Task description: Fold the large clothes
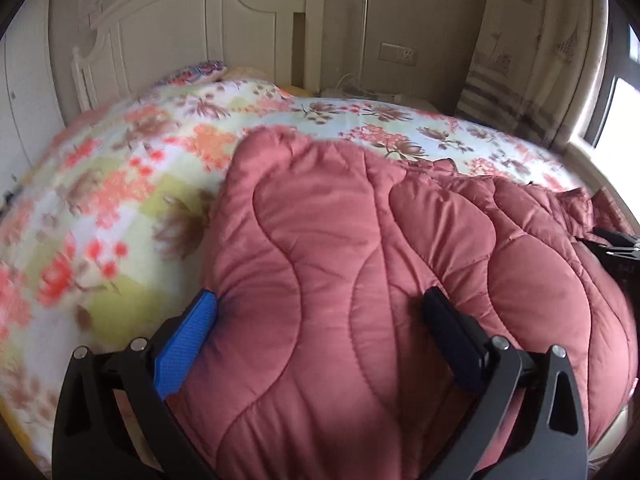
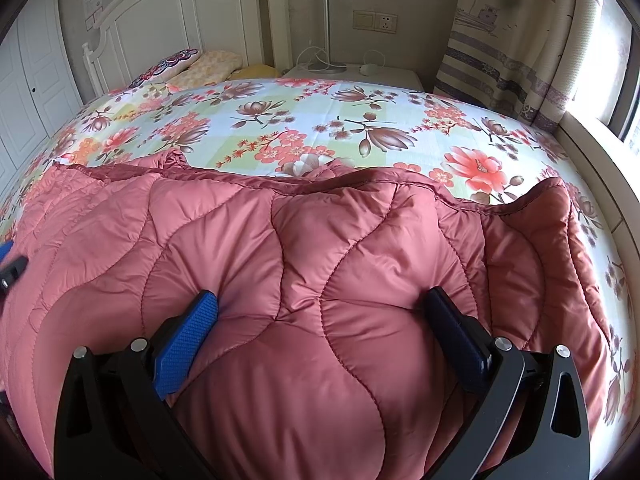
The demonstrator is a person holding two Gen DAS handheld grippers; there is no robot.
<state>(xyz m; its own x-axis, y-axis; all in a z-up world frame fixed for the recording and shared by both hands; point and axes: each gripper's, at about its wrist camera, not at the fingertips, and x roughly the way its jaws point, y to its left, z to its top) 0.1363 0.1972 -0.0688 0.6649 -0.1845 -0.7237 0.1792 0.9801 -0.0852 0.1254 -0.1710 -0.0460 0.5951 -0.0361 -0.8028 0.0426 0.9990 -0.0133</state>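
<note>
In the left wrist view, the left gripper (image 1: 320, 312) is seen spread wide, its blue-padded finger (image 1: 188, 344) and its dark finger (image 1: 452, 340) pressed into the padding of a pink quilted coat (image 1: 360, 260). A thick bulge of the coat is held between the two fingers, with fabric touching both pads. The coat is piled over the near part of the bed, its wavy stitch lines running away from the camera. At the far right edge of this view, part of the right gripper (image 1: 618, 248) is glimpsed against the coat.

In the right wrist view, the right gripper (image 2: 320, 312) is likewise opened wide, and a broad fold of the coat (image 2: 300, 248) is caught between its fingers (image 2: 188, 340), both pads being sunk into the padding. The coat's piped edge is seen running across the bed just beyond the grippers, and a flap is raised at the right. At the left edge a bit of the left gripper (image 2: 10, 264) is visible against the fabric.

Beyond the coat, a flowered bedsheet (image 2: 340, 120) is spread over the bed. Pillows (image 2: 192, 66) are laid at the head, against a white headboard (image 2: 160, 12). A nightstand (image 2: 360, 74) with white cords is placed beside the bed, and a wall socket (image 2: 374, 20) is set above it. A patterned curtain (image 2: 512, 40) is hung at the right, by the window.
</note>
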